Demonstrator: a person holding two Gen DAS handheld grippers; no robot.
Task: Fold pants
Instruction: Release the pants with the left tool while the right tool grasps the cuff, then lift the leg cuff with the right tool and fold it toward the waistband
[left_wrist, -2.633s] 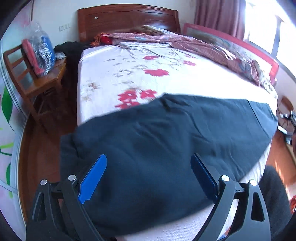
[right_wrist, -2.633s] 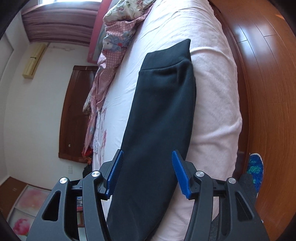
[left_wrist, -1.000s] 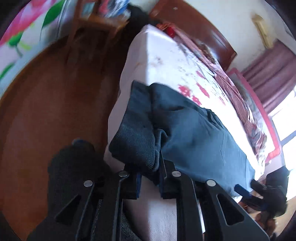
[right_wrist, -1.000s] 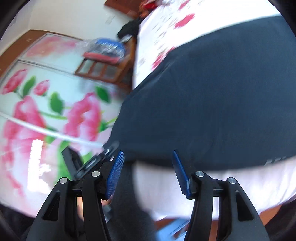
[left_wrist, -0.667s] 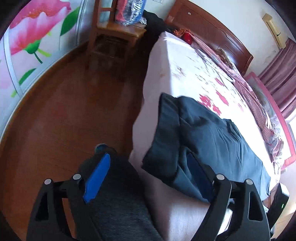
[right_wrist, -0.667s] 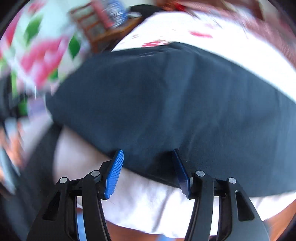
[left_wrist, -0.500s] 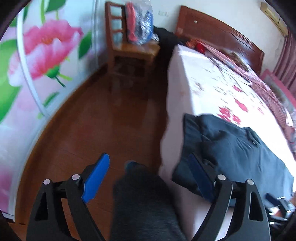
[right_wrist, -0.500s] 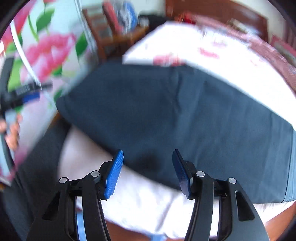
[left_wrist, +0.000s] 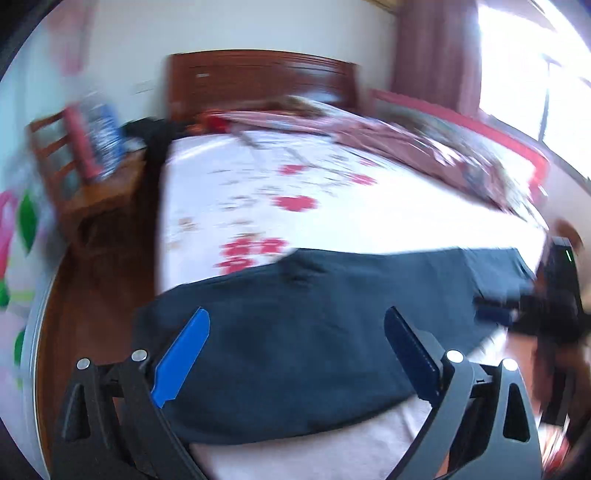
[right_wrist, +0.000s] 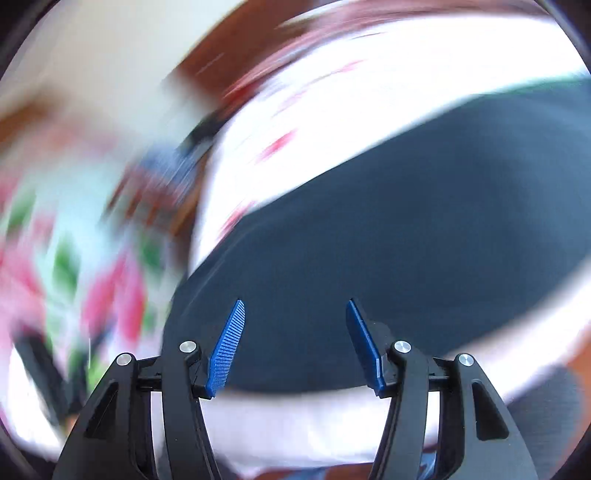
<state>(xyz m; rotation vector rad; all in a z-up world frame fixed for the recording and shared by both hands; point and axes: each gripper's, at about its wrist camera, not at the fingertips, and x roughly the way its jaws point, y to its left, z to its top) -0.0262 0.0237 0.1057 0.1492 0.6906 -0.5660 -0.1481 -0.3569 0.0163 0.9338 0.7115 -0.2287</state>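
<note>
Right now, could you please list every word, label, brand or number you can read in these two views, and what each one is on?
No readable text in either view.
Bag on the chair: it may carry print, but it is too blurred to read.
Dark pants, flowered bedsheet, left tool, right tool: no markings visible.
</note>
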